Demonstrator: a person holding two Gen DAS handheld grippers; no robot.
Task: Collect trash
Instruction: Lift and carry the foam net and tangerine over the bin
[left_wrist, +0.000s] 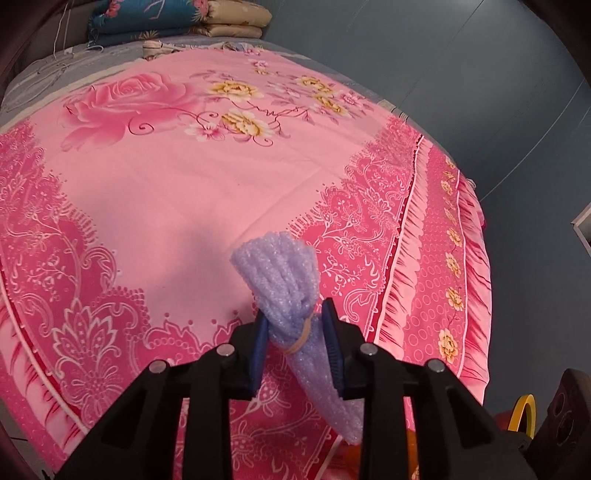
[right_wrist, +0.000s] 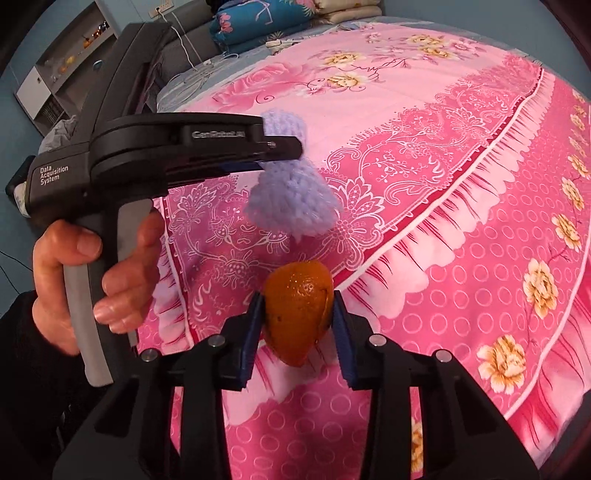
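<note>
1. My right hand-held gripper sits at the bottom centre of its view, its blue pads clamped on an orange peel held above the bed.
2. My left hand-held gripper is clamped the same way on a lilac foam net sleeve bound with a rubber band; the sleeve sticks out both above and below the pads.
3. At left in the right view, a hand grips the left gripper's handle.
4. Beneath both lies the pink floral bedsheet.
5. At the upper left, folded quilts are stacked at the bed's far end.
</note>
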